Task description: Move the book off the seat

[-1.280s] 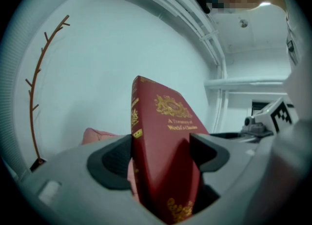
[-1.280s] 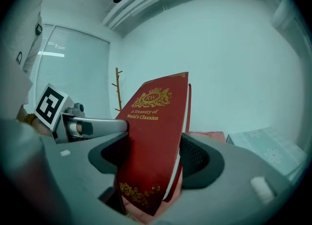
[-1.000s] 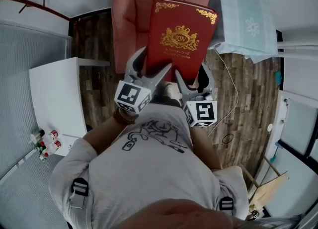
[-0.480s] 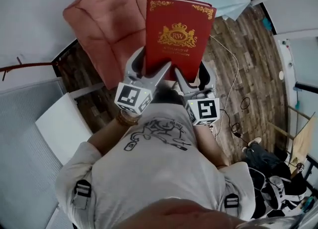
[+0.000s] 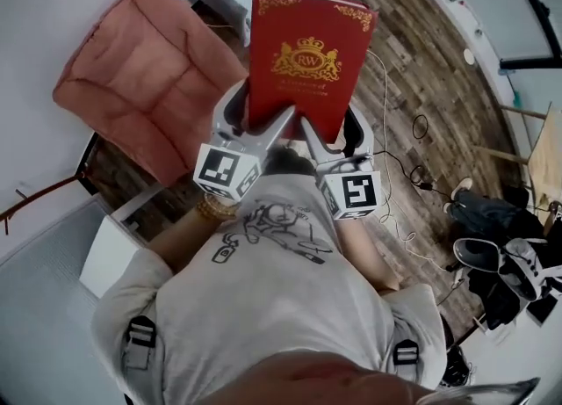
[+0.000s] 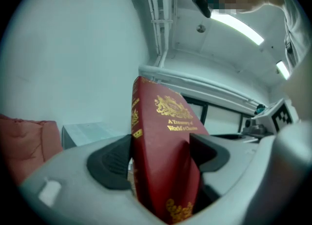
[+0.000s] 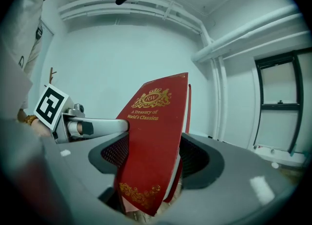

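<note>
1. While both grippers clamp its lower edge, the red book (image 5: 303, 61) is held in the air, clear of the pink seat (image 5: 140, 87) at left.
2. Left gripper (image 5: 262, 118) and right gripper (image 5: 332, 129): jaws closed on the book.
3. Step, as judged: the carry. The next move calls for a resting place away from the seat, then releasing both grips together.

The wood-plank floor (image 5: 421, 69) carried a salmon cushioned seat (image 5: 140, 87) at the upper left, a white cable (image 5: 385, 131) trailing across the boards, and shoes (image 5: 481, 256) beside dark clothing (image 5: 488, 215) at the right.
</note>
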Demonstrator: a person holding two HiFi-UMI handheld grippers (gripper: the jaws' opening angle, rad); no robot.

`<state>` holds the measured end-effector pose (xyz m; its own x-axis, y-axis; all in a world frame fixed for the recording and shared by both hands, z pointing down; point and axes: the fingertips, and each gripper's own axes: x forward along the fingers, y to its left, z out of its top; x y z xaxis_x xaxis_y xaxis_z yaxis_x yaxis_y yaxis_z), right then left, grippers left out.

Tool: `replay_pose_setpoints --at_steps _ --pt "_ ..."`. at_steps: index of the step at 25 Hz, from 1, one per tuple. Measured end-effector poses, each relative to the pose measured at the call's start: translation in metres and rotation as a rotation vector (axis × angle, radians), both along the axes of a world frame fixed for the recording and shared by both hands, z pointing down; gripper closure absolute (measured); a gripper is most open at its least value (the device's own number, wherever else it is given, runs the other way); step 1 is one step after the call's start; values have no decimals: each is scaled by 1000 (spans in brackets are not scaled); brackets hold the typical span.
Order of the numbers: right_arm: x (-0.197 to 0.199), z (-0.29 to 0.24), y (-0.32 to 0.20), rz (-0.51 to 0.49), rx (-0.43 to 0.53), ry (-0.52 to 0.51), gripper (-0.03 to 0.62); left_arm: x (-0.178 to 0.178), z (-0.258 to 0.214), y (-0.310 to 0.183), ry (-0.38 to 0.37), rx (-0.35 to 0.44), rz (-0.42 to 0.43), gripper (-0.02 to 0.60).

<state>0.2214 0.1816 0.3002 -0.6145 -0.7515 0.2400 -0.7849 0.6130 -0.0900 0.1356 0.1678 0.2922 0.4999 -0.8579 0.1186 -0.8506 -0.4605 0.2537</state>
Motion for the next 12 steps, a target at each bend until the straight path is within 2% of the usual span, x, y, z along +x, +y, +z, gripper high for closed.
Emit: replay_pose_setpoints --at_steps 2,6,12 --pt "32 2 -9 42 -2 0 269 32 3 -13 1 -4 40 218" --pt "66 17 -21 114 -17 -1 269 66 17 -30 8 -7 95 218" --pt "165 3 -54 146 -8 -6 269 167 3 -68 4 -14 137 218"
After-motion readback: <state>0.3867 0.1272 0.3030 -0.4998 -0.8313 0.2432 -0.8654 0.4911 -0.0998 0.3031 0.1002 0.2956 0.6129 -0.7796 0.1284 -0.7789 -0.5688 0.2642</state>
